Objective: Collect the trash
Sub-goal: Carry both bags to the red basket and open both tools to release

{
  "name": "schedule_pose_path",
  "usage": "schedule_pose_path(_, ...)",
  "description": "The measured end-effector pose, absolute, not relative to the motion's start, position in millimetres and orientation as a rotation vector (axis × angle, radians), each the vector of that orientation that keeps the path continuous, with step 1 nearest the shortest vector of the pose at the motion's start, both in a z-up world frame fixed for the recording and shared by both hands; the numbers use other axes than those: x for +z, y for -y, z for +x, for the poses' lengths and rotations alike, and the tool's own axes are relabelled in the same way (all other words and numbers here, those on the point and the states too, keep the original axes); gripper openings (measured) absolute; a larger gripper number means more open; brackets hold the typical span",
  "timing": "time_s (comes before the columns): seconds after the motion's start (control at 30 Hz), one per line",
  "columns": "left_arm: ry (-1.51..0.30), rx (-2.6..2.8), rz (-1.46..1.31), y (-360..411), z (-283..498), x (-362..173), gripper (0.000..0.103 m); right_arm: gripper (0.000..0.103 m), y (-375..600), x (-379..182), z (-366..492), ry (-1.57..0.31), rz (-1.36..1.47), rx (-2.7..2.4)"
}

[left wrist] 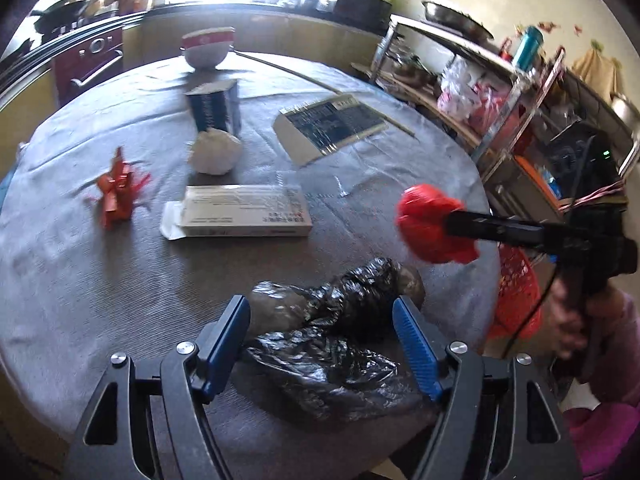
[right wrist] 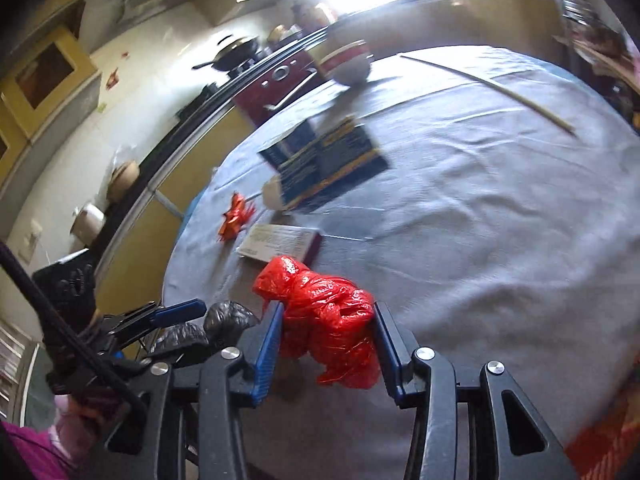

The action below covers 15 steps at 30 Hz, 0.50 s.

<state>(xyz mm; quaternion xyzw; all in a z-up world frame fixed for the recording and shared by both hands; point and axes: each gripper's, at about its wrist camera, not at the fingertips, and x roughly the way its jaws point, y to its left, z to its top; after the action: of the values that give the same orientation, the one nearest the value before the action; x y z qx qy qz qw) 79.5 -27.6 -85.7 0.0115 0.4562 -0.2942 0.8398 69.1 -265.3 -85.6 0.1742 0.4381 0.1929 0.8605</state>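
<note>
Trash is scattered on the worktop (left wrist: 120, 300); your right hand-held gripper (right wrist: 326, 334) pinches a red plastic bag (right wrist: 328, 320), lifted for removal. Your left hand-held gripper (left wrist: 322, 344) is spread, straddling a black plastic bag (left wrist: 340, 340) without pressing it, ready to close
</note>
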Motion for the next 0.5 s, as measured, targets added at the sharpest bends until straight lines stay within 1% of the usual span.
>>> schedule_pose_path(0.17,-0.963,-0.593,0.110,42,77,-96,0.075,0.047,295,-88,48,-0.922,0.418,0.348)
schedule_pose_path(0.33,-0.912,-0.567,0.168,52,70,-98,0.075,0.047,312,-95,32,-0.935,0.445,0.318)
schedule_pose_path(0.4,-0.897,-0.548,0.186,56,69,-98,0.071,0.047,317,-99,28,-0.939,0.460,0.311)
schedule_pose_path(0.47,-0.883,-0.534,0.205,60,67,-98,0.061,0.047,321,-101,23,-0.936,0.472,0.303)
schedule_pose_path(0.5,-0.874,-0.528,0.209,61,66,-97,0.059,0.047,323,-101,21,-0.933,0.477,0.300)
